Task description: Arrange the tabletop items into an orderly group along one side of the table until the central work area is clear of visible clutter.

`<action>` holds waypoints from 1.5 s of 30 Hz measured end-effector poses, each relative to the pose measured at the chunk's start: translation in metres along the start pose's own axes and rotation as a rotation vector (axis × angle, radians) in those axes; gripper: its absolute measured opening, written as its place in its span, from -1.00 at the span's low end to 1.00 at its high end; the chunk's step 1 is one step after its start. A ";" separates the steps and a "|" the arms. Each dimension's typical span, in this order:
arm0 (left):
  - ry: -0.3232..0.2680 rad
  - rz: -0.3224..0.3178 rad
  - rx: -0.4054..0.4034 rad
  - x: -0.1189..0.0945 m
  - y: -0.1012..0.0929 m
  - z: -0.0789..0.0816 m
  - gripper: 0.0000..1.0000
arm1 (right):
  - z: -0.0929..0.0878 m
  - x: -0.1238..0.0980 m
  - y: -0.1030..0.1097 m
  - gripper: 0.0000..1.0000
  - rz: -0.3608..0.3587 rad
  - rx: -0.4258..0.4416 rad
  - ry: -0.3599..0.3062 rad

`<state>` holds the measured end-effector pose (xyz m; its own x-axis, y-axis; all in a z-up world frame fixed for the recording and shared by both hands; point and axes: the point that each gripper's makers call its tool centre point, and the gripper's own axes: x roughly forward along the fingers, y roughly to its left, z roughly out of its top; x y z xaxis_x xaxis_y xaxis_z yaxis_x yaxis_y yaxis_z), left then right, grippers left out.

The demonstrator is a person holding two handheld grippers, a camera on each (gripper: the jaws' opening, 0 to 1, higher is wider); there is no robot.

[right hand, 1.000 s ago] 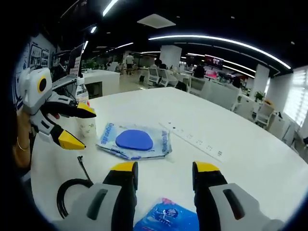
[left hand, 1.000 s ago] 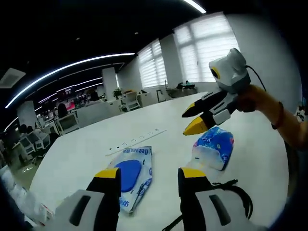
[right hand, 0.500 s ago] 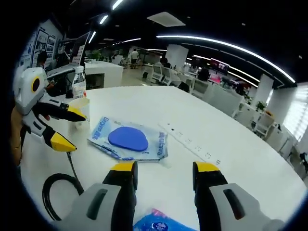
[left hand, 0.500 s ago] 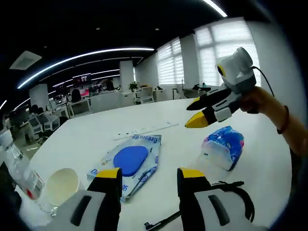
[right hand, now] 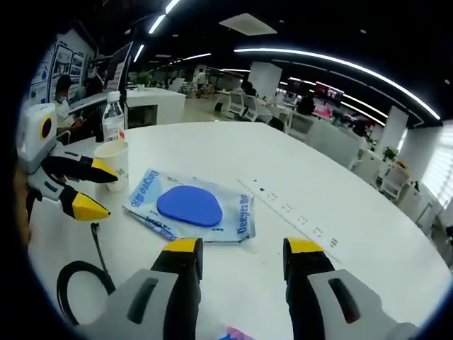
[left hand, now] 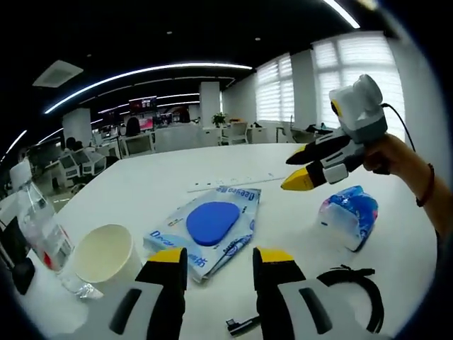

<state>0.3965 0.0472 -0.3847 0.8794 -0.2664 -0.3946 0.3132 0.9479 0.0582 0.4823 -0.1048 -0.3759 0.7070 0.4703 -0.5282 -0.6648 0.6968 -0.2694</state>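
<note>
A flat wet-wipe pack (left hand: 212,223) with a blue oval lid lies mid-table, just beyond my left gripper (left hand: 220,258), which is open and holds nothing. The same wipe pack (right hand: 191,207) lies ahead of my right gripper (right hand: 243,248), also open with nothing in it. A blue tissue pack (left hand: 352,214) rests to the right, under the right gripper (left hand: 294,168) held in a hand. A paper cup (left hand: 105,253) and a water bottle (left hand: 39,227) stand at the left. The left gripper (right hand: 99,190) hovers beside the cup (right hand: 113,159) and bottle (right hand: 113,124).
A white power strip (left hand: 226,184) lies across the table behind the wipes, seen as the strip (right hand: 297,212) to the right. A coiled black cable (left hand: 354,297) lies near the table's edge, the same cable (right hand: 78,276) at lower left. Office desks and chairs stand beyond.
The left gripper view has swung so the cup and bottle now show. The right gripper view has shifted, and the tissue pack has nearly slid out at its bottom. Both grippers stay open.
</note>
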 end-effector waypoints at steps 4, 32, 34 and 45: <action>0.019 0.038 -0.076 0.002 0.009 -0.004 -0.39 | -0.003 0.007 -0.001 -0.12 0.002 0.000 0.005; 0.101 0.089 -0.074 0.024 0.015 -0.026 -0.45 | -0.011 0.065 -0.007 -0.16 0.062 0.114 0.020; 0.103 0.092 -0.065 0.024 0.015 -0.027 -0.45 | -0.013 0.068 -0.007 -0.17 0.066 0.141 0.025; 0.122 0.088 -0.085 0.029 0.015 -0.036 -0.50 | -0.020 0.084 0.001 -0.40 0.083 0.229 0.054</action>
<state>0.4141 0.0600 -0.4282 0.8505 -0.1638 -0.4997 0.2012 0.9793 0.0213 0.5361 -0.0762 -0.4367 0.6345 0.5058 -0.5845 -0.6436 0.7645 -0.0370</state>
